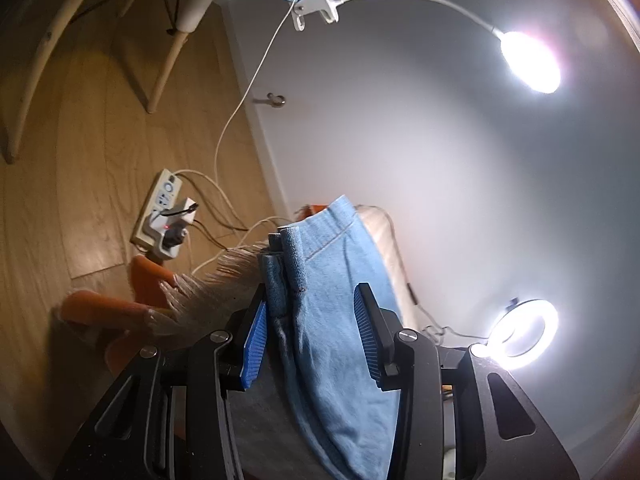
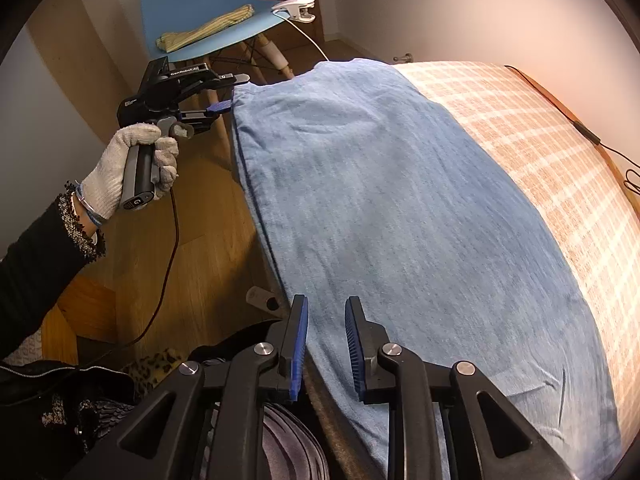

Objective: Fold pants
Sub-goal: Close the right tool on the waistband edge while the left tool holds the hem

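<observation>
Blue denim pants (image 2: pixel 380 208) lie flat on a table with a checked cover (image 2: pixel 552 160). In the right wrist view my right gripper (image 2: pixel 326 300) points down at their near left edge; its jaws stand a little apart, and the pads press on nothing. A gloved hand (image 2: pixel 116 172) holds my left gripper (image 2: pixel 231 93) at the far left corner, one finger above the cloth and one below. The left wrist view shows the left gripper (image 1: pixel 312 290) open, with the rolled denim hem (image 1: pixel 290 268) lying between its fingers against the left pad.
A blue chair (image 2: pixel 176 8) with a folded striped cloth (image 2: pixel 204 28) and a clip lamp (image 2: pixel 296 8) stands beyond the table. A power strip (image 1: pixel 162 212) with cables lies on the wooden floor. A ring light (image 1: pixel 520 332) glows at the right. Dark clothing (image 2: pixel 80 392) is piled at the lower left.
</observation>
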{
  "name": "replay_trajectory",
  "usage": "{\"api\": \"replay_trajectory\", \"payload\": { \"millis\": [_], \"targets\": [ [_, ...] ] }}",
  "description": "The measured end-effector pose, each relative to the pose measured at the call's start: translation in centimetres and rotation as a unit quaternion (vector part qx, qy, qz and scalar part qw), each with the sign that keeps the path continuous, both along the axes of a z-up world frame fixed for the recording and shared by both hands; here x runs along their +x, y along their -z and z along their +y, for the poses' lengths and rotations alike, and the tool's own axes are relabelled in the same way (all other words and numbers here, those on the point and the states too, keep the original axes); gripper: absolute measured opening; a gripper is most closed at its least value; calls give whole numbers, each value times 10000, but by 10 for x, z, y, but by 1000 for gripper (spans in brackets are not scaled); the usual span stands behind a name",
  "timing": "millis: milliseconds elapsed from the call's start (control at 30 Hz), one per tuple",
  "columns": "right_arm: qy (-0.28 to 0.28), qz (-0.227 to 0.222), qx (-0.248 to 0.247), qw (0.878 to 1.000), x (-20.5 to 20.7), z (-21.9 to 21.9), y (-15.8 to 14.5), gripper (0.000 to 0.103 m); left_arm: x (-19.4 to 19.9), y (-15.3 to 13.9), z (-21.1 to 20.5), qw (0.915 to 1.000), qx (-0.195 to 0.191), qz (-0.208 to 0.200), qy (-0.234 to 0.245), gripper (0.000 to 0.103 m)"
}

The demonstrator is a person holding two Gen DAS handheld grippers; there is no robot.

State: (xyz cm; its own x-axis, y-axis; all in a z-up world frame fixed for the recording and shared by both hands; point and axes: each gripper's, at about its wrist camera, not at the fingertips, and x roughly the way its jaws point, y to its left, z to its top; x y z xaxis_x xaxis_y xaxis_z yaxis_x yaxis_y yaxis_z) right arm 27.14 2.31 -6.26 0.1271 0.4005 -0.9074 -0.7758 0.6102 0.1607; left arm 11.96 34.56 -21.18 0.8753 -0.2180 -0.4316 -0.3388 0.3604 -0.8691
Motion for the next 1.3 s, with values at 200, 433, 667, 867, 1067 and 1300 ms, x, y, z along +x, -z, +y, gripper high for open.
{"api": "replay_trajectory", "payload": {
  "millis": [200, 433, 667, 867, 1067, 1300],
  "targets": [
    [163, -9, 51, 9999, 3, -9, -3, 19, 10, -3, 0, 9993, 286, 245, -70, 19],
    [495, 25, 246, 9985, 13, -28, -9, 20, 18, -46, -27, 9893, 1446, -46, 187, 12],
    [1307, 257, 784, 9880, 45, -59, -14, 31, 38, -92, -101, 9482, 2862, -406, 1318, 12],
    [1857, 718, 1596, 9669, 83, -72, -16, 53, 44, -90, -174, 9102, 3383, -567, 2321, 12],
    [2033, 1219, 2136, 9477, 118, -59, -8, 66, 41, -85, -200, 9137, 3024, -713, 2618, 11],
    [2289, 2108, 2674, 9120, 159, -29, 30, 67, 32, -98, -202, 9194, 2711, -977, 2677, 11]
  ]
}}
